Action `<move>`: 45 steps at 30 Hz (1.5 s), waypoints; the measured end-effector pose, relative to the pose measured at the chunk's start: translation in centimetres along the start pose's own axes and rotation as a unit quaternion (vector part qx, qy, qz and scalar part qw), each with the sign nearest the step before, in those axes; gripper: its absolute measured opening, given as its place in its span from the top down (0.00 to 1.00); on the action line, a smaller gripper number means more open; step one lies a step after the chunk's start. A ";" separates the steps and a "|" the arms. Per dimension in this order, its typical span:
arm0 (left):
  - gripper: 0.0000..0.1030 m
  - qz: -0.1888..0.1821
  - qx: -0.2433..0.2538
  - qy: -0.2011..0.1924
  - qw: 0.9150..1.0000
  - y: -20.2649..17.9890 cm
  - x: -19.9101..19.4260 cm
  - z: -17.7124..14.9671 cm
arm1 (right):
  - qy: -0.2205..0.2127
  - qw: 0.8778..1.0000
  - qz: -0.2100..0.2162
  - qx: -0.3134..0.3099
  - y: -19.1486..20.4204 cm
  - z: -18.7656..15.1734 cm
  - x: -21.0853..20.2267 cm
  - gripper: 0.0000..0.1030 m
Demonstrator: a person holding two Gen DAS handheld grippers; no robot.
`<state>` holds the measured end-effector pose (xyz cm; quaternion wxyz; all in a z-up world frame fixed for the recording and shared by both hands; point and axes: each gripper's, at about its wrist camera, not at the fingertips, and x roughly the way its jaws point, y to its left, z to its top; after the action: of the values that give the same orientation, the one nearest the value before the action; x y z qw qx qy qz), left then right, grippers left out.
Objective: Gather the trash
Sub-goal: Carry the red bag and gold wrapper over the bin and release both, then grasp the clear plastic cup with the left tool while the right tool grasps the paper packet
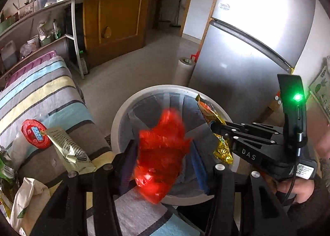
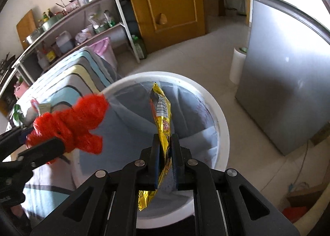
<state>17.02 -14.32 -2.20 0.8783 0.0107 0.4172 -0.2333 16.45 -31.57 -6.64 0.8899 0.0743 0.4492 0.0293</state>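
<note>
Over the bin (image 2: 221,124): left gripper (image 2: 44,145) clamped on red bag (image 2: 82,120) (blurred); right gripper (image 2: 166,153) clamped on gold wrapper (image 2: 163,116).

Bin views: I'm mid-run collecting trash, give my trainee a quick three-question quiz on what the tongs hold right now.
1. True or false: the right tongs are shut on the gold wrapper.
2. What do the left tongs grip? A) the red bag B) a white roll C) a green packet
3. Fill in: both items hang above the white ____.

Key: 1 true; 2 A; 3 bin.
</note>
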 end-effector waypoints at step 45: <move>0.27 0.185 -0.151 -0.130 0.962 17.7 -17.6 -8.8 | -0.037 0.978 0.132 -0.157 19.2 0.2 -1.8 0.65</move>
<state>8.46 10.39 1.96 0.9443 -0.0755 0.3204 -0.0006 15.81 -12.87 -2.02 0.8949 -0.0067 0.3917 0.2139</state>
